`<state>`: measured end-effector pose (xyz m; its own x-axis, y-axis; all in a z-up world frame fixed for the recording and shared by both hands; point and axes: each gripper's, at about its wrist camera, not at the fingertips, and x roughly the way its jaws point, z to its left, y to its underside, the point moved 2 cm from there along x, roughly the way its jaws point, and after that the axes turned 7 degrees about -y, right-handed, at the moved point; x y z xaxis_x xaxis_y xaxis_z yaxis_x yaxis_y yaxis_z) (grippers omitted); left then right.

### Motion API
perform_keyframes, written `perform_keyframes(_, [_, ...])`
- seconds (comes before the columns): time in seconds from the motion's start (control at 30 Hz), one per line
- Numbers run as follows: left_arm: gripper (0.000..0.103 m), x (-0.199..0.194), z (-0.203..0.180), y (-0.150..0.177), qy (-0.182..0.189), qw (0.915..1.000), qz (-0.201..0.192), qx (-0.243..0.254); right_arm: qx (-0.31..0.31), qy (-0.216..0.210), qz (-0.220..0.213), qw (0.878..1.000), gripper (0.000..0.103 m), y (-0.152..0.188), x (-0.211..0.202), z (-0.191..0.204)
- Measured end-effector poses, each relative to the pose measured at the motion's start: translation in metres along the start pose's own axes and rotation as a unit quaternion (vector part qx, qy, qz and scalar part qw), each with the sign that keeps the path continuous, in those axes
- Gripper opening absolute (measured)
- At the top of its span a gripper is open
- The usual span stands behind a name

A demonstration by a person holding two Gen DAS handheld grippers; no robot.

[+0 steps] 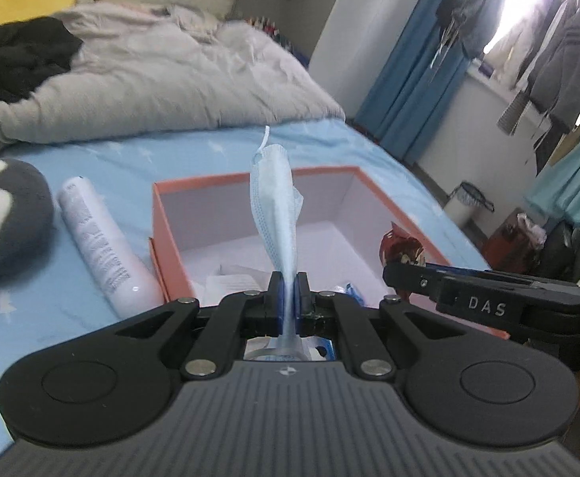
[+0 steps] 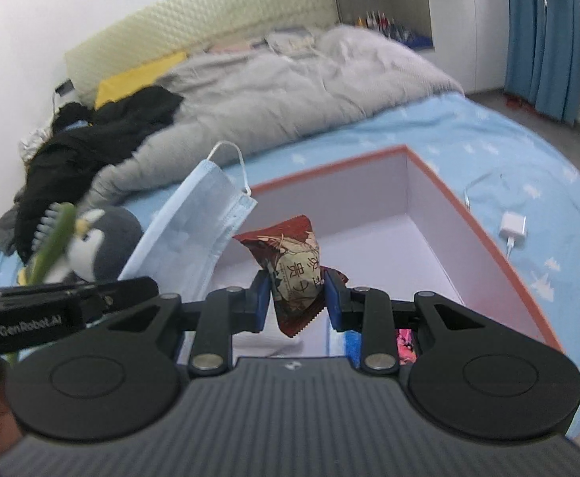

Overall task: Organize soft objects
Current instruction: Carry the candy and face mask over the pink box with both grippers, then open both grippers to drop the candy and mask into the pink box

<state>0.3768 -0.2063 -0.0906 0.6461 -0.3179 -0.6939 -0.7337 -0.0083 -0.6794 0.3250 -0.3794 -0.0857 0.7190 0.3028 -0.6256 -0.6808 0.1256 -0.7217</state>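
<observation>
You held both grippers over the orange box (image 1: 250, 177) on the bed (image 1: 194, 147). Your left gripper (image 1: 289, 278) was clenched on a blue mask (image 1: 276, 202), which stuck up above the box. Your right gripper (image 2: 297, 284) was grasping a red snack packet (image 2: 290, 254), also above the box. A few small items already lay inside. The penguin (image 1: 0, 214) and the white tube (image 1: 99, 246) lay outside beside the box, seemingly left to pack.

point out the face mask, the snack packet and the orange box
face mask (image 1: 276, 202), left wrist view, pleated middle
snack packet (image 2: 296, 268), right wrist view, printed front
orange box (image 1: 258, 173), left wrist view, far rim
</observation>
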Motion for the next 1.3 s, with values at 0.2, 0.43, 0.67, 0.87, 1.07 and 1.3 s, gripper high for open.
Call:
perform_keyframes(0.2, [0.006,0.068,-0.003,-0.014,-0.003,0.9990,0.042,0.017,0.008,0.007,0.034,0.999,0.033,-0.003,0.041,-0.026])
perform_keyframes(0.43, [0.006,0.111,0.002,-0.011,-0.006,0.9967,0.078,0.021,0.019,0.014,0.058,0.998,0.033,-0.001,0.069,-0.046])
perform_keyframes(0.67, [0.031,0.112,0.003,-0.013,-0.009,0.9964,0.083,0.018,0.020,0.024,0.053,0.998,0.046,-0.003,0.064,-0.047])
perform_keyframes(0.87, [0.032,0.071,-0.004,-0.021,-0.006,0.9980,0.057,0.028,0.025,0.024,0.029,0.999,0.046,-0.011,0.034,-0.039])
perform_keyframes(1.07, [0.032,0.010,-0.017,-0.027,0.002,0.9989,0.022,0.043,0.014,0.019,-0.010,1.000,0.046,-0.022,-0.016,-0.015])
perform_keyframes(1.3, [0.032,-0.072,-0.030,-0.028,0.020,0.9981,-0.020,0.054,-0.001,0.018,-0.056,0.998,0.046,-0.024,-0.086,0.017])
